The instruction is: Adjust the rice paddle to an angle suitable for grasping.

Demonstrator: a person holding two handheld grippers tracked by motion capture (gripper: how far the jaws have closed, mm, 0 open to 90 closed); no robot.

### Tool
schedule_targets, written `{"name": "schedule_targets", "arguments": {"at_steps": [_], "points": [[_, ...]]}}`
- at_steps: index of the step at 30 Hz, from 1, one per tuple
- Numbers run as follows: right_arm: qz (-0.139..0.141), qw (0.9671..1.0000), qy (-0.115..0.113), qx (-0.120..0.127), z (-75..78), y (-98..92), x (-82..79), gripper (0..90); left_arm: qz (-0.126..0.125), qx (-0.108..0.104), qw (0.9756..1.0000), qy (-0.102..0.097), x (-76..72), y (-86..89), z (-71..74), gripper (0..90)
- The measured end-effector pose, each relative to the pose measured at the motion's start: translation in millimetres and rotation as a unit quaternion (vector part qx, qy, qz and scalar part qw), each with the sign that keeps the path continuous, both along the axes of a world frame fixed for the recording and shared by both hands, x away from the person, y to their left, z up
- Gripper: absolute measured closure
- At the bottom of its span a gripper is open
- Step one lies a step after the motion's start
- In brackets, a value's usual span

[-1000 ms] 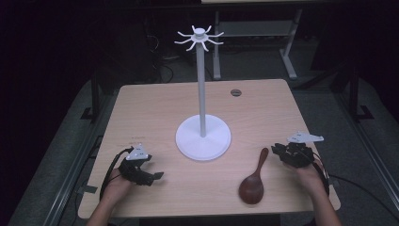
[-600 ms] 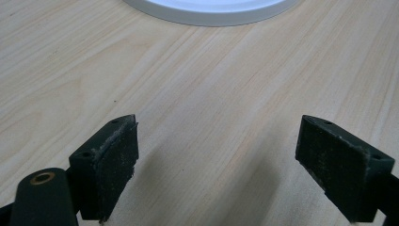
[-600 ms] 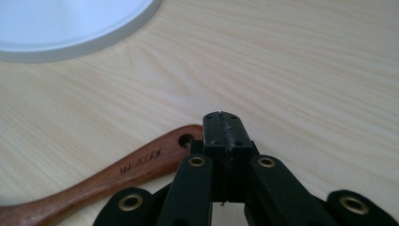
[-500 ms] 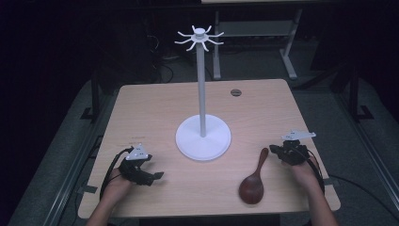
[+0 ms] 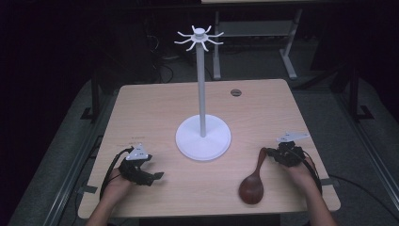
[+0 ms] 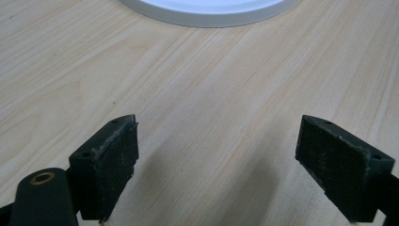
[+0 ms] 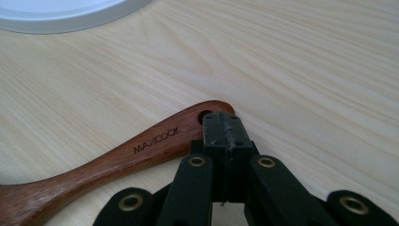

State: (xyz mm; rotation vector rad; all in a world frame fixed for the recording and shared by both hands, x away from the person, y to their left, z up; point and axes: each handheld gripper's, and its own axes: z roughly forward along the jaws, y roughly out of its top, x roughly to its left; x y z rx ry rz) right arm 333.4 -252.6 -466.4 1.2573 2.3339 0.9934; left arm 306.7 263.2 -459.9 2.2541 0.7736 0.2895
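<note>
Item one, right hand-held gripper (image 7: 229,123): we note that its jaws have just been closing and now stand fully together, pad against pad. In the right gripper view the tips sit at the very end of the wooden spoon (image 7: 117,162), just beside the hanging hole in the handle; nothing shows between the pads, so we cannot say the handle is pinched. In the high view this gripper (image 5: 274,154) sits at the lower right of the frame, a little further toward the spoon's handle end than it was a second ago. We judge that a pickup is being attempted and that the grip has either missed or caught only the handle's edge.

Item two, wooden spoon (image 5: 253,181): it lies flat on the desk (image 5: 155,113), lower right of centre, bowl toward the bottom edge, handle toward the gripper, unmoved.

Item three, left hand-held gripper (image 5: 149,175): lower left of the frame, jaws wide apart over bare wood, holding nothing, unchanged.

Item four, white stand (image 5: 203,136): centre of the frame, round base, tall post, hooked arms at the top carrying nothing.

Containers: we see none on the desk.
</note>
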Motion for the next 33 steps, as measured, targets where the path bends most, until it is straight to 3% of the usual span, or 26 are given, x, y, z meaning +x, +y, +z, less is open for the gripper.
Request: {"name": "schedule_targets", "arguments": {"at_steps": [17, 33], "points": [[0.044, 0.9989, 0.002, 0.014, 2.0, 21.2, -3.2, 89.6, 0.0, 0.002, 1.0, -0.001, 0.5, 0.1, 0.2, 13.3], [0.094, 0.9954, 0.003, 0.014, 3.2, 48.1, -10.0, 89.6, 0.0, 0.003, 1.0, -0.001, 0.5, -0.1, 0.0, 13.3]]}}
